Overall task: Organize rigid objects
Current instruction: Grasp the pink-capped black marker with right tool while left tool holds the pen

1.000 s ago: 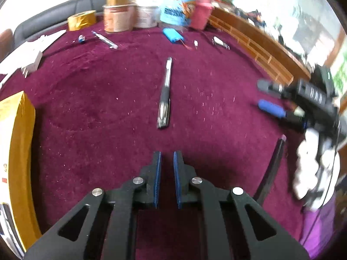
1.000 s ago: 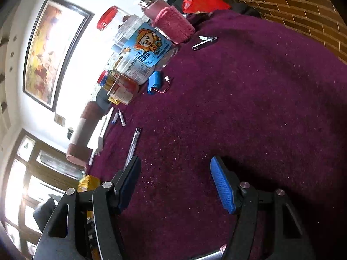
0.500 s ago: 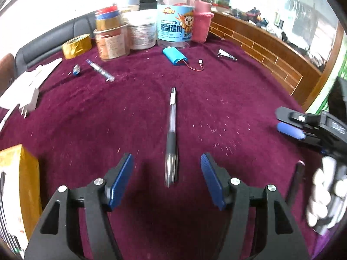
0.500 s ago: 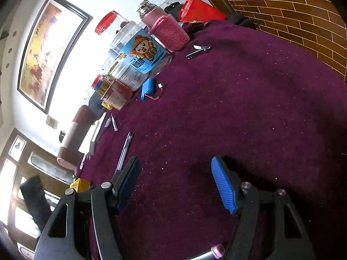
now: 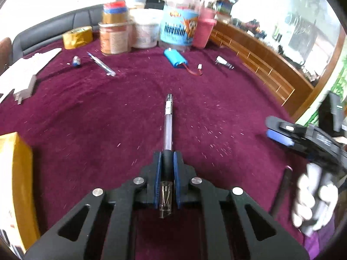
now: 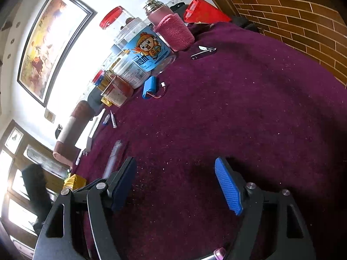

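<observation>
In the left wrist view, the left gripper is clamped on a clear-barrelled pen, which is held at its dark grip section. The pen's tip end juts back between the fingers toward the camera, and its barrel points ahead along the fingers, over the burgundy cloth. Whether the far end is clear of the cloth cannot be told. A second pen, a blue battery pack with a red lead and a nail clipper are spread on the cloth near a row of jars at the far edge. The right gripper is seen at the right edge.

In the right wrist view, the right gripper is unclenched; its jaws have just been opening, and nothing but bare cloth lies between them. The battery pack and the nail clipper lie well ahead of it.

For this step, the pen should be lifted level and the squeeze kept firm, since a smooth round barrel held near one end is likely to pivot or slip. It should be carried low and laid parallel to the other pen before the jaws are eased apart.
</observation>
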